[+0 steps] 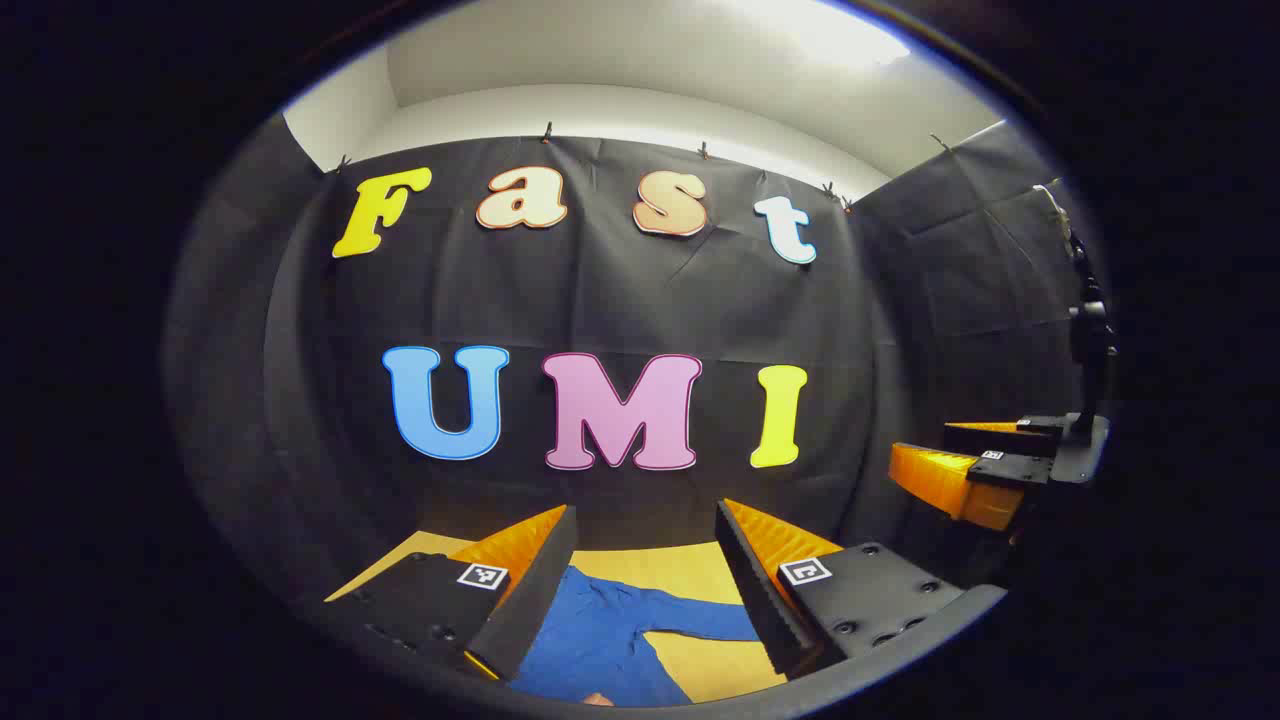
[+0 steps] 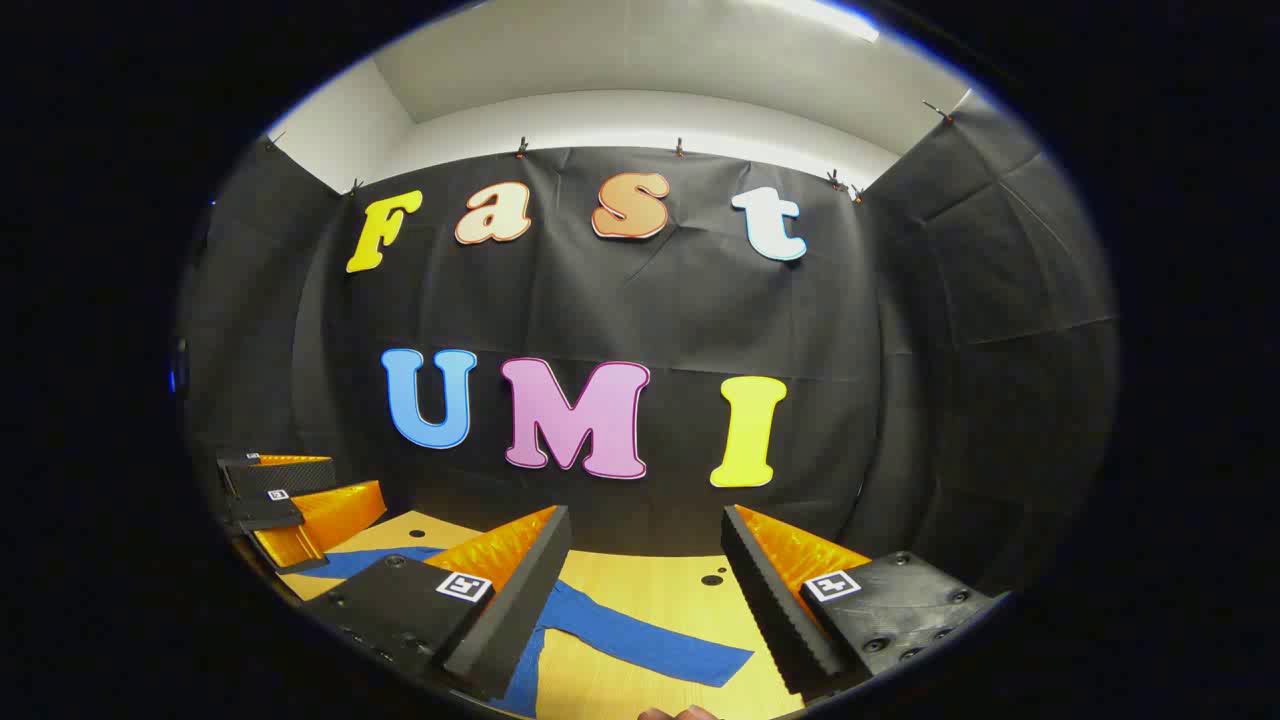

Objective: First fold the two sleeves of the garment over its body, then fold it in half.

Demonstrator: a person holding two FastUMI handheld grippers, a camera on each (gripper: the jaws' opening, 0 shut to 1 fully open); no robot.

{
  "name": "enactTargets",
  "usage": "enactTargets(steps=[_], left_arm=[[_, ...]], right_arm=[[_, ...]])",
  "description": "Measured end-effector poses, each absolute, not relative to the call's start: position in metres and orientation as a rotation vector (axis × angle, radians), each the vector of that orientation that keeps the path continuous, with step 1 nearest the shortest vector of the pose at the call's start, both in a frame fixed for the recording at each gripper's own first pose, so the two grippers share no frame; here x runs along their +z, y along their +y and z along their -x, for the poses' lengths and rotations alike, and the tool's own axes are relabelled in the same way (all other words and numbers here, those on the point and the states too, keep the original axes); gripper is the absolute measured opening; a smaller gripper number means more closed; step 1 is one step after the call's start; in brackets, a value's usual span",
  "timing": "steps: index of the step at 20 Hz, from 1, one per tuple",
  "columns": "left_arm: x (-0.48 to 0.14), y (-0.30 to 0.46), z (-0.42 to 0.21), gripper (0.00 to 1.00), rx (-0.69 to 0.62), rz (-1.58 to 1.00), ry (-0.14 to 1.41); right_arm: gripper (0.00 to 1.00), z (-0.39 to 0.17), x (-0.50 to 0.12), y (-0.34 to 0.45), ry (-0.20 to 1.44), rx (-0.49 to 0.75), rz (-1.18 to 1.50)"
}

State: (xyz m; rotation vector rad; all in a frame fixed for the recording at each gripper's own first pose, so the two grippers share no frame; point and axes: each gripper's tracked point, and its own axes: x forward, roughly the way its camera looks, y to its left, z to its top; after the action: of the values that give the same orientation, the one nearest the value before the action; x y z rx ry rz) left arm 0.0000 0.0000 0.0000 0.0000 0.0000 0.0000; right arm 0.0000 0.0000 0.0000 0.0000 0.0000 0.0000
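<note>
A blue garment lies flat on the wooden table below me. In the left gripper view one blue sleeve runs out to the right, and my left gripper stands open well above the cloth with nothing between its fingers. My right gripper hangs open at the right edge of that view. In the right gripper view a long blue sleeve lies spread to the right between my right gripper's open fingers, which hold nothing. The left gripper hovers open at the left, above another strip of blue cloth.
The black booth cloth closes the back and both sides just beyond the table. A small dark hole marks the bare wood behind the sleeve. A stand or pole rises at the right of the left gripper view.
</note>
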Motion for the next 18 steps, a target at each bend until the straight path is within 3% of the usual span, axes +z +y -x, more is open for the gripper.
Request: enactTargets(steps=[3,18], left_arm=[[-0.018,0.006,0.009,0.81,0.020,0.010,0.064],[-0.010,0.056,0.042,0.81,0.105,-0.008,0.045]], right_arm=[[0.97,0.004,0.000,0.005,-0.001,0.013,0.007],[0.97,0.024,0.000,0.060,-0.001,0.043,0.013]])
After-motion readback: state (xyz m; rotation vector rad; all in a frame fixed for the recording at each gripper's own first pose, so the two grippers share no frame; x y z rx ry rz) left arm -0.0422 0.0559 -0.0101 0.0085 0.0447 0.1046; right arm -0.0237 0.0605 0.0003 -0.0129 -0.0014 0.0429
